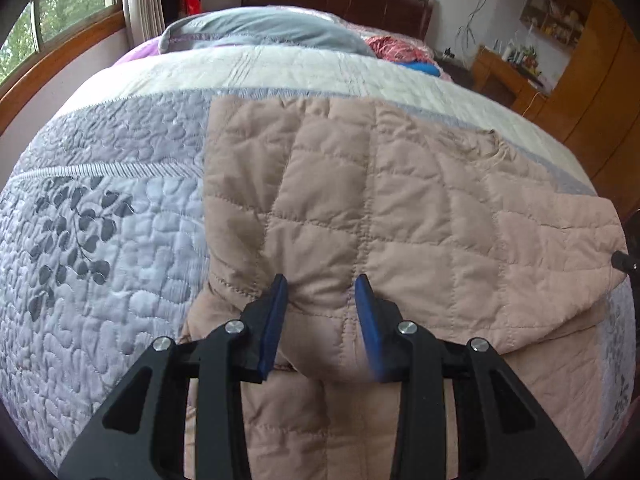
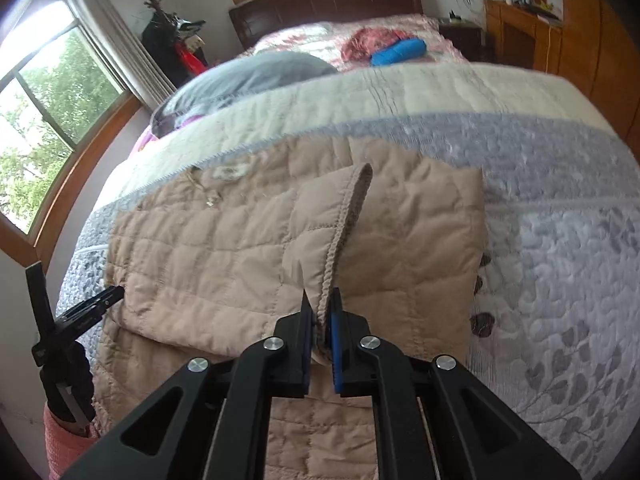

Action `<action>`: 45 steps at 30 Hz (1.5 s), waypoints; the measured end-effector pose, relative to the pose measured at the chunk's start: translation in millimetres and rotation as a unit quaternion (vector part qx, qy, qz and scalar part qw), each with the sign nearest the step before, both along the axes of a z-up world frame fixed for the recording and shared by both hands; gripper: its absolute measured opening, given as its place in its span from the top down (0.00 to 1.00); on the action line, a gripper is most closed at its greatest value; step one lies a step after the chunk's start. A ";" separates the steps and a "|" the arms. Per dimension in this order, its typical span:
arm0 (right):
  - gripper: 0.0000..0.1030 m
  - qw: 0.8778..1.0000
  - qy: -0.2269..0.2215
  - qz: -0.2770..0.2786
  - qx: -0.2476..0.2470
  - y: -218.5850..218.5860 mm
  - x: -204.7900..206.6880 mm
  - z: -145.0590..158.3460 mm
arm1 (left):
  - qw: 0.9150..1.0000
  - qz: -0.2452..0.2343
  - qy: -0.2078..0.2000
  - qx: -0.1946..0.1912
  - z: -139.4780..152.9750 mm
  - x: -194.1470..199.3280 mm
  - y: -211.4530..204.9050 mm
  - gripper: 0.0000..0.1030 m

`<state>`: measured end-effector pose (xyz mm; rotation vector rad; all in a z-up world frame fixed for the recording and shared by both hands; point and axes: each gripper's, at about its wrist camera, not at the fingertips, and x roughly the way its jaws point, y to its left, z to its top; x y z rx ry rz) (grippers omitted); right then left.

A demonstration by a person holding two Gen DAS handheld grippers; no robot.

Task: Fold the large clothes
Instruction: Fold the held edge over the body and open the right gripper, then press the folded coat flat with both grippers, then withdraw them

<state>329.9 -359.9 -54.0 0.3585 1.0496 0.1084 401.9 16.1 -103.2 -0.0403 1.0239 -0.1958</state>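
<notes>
A large beige quilted jacket (image 1: 400, 208) lies spread and partly folded on the bed; it also shows in the right wrist view (image 2: 224, 256). My left gripper (image 1: 322, 284) is open, its blue-padded fingers straddling a bulge of the jacket's near edge. My right gripper (image 2: 320, 300) is shut on the jacket's ribbed sleeve cuff (image 2: 344, 232), which stands up from the fingers. The left gripper's body (image 2: 76, 320) shows at the left edge of the right wrist view.
The bed has a lilac quilted cover with a grey leaf print (image 1: 100, 240). A grey pillow (image 1: 260, 30), pink clothes and a blue bundle (image 2: 398, 52) lie near the dark headboard. Wooden furniture (image 2: 520, 36) stands at the right, windows at the left.
</notes>
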 end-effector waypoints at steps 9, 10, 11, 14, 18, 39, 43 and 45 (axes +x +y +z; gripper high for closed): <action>0.91 0.998 0.040 -0.010 0.036 -3.0 8.9 -57.9 | 1.000 -0.005 -0.002 0.019 -15.6 -0.5 -3.3 0.65; 0.91 0.999 0.040 -0.010 0.034 -3.2 10.8 -57.6 | 1.000 -0.005 -0.003 0.025 -15.4 -0.9 -4.8 0.65; 0.90 0.999 0.039 -0.008 0.028 -2.5 9.9 -54.9 | 1.000 -0.005 -0.004 0.027 -14.2 -1.6 -5.7 0.65; 0.80 1.000 0.022 -0.020 0.001 -6.2 -2.2 -36.0 | 1.000 -0.007 -0.010 0.027 -2.7 -10.1 -2.7 0.66; 0.80 0.999 -0.027 -0.025 -0.015 -8.4 -25.4 -1.6 | 0.999 -0.007 -0.035 0.015 22.9 -26.4 -4.9 0.66; 0.87 0.999 0.045 0.019 -0.004 44.4 12.0 -53.3 | 0.999 -0.036 0.001 0.033 -15.2 -14.2 -56.1 0.64; 0.86 0.999 0.038 0.020 -0.009 46.4 8.3 -48.3 | 0.999 -0.029 -0.002 0.039 -12.6 -16.1 -58.7 0.64; 0.82 1.000 0.020 0.024 -0.002 47.4 0.2 -37.4 | 0.998 -0.028 -0.012 0.046 -1.9 -24.2 -60.5 0.65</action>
